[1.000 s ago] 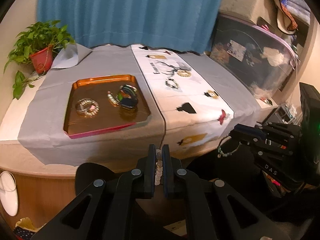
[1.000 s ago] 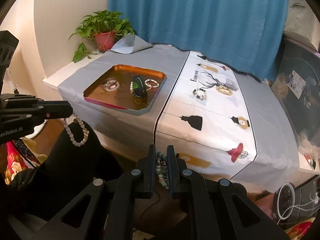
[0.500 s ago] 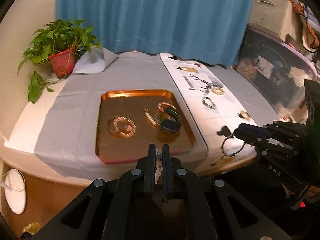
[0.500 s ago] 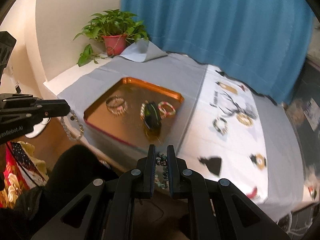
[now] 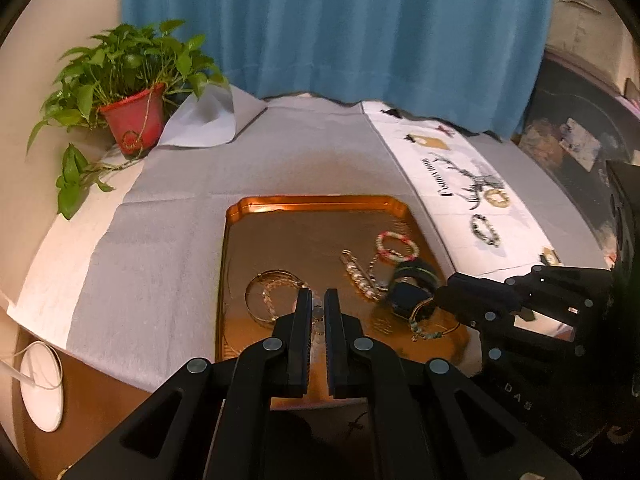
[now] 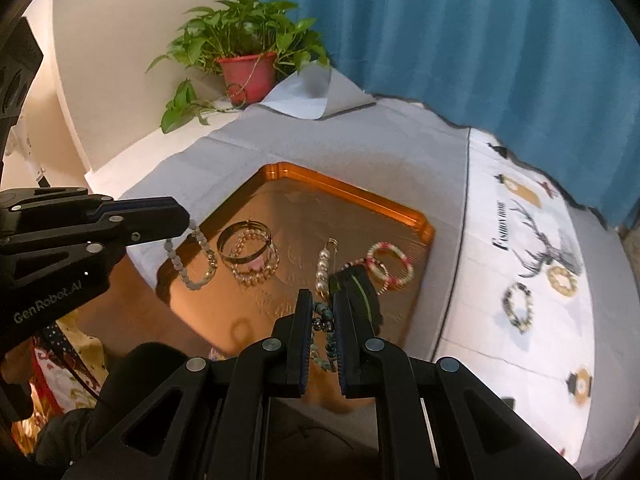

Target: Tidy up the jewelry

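Note:
An orange tray (image 5: 316, 202) (image 6: 352, 189) on the grey cloth holds gold bangles (image 5: 269, 292) (image 6: 245, 245), a pearl pin (image 6: 323, 268), a pink bead bracelet (image 5: 397, 245) (image 6: 390, 264) and a dark cuff (image 5: 412, 284) (image 6: 360, 288). My left gripper (image 5: 318, 300) is shut on a pale bead bracelet (image 6: 192, 260) and holds it over the tray's front left corner. My right gripper (image 6: 322, 312) is shut on a turquoise bead bracelet (image 6: 326, 336) (image 5: 424, 330) and holds it over the tray's front right part. Two more bracelets, one dark (image 5: 485, 230) (image 6: 517, 307) and one yellow (image 5: 497, 197) (image 6: 563, 280), lie on the white runner.
A potted plant (image 5: 132, 92) (image 6: 248, 52) stands at the back left by the wall. A blue curtain (image 5: 332, 24) hangs behind. The white printed runner (image 5: 472, 184) lies right of the tray. Dark storage boxes (image 5: 580, 136) stand at the far right.
Both grippers have moved forward and left from off the table's front edge to over the tray, each still holding its bracelet.

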`<state>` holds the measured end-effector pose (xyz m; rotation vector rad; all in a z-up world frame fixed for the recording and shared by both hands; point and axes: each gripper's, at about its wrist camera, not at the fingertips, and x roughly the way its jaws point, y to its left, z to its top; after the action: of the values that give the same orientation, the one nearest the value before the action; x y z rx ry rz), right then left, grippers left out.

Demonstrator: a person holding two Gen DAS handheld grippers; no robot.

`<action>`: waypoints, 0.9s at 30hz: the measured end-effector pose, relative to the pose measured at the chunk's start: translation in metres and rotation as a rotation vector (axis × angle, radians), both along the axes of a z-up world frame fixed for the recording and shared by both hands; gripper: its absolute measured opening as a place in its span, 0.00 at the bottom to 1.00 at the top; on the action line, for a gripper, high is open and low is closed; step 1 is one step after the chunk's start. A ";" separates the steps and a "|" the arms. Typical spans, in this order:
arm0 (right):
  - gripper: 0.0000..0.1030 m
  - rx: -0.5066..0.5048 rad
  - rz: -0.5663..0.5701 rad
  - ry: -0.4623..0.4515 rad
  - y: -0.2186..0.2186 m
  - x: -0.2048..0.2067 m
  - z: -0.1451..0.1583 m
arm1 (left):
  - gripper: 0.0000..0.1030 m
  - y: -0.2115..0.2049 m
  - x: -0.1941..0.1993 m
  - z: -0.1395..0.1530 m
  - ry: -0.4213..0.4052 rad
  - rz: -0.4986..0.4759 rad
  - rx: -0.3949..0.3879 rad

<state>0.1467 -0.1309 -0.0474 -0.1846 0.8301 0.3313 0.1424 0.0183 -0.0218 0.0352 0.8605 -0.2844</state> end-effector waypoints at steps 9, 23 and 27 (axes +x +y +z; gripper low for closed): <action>0.13 -0.032 0.006 0.002 0.008 0.027 -0.022 | 0.08 0.000 0.032 -0.027 0.033 0.037 0.064; 0.81 -0.125 0.020 -0.086 0.006 -0.030 -0.007 | 0.99 0.020 0.006 -0.031 0.084 0.192 0.119; 0.81 -0.091 -0.040 -0.087 -0.015 -0.062 0.009 | 0.99 0.008 -0.037 -0.016 0.042 0.188 0.152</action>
<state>0.0843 -0.1456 -0.0384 -0.2656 0.7627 0.2467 0.1059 0.0263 -0.0379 0.0896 0.9195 -0.0431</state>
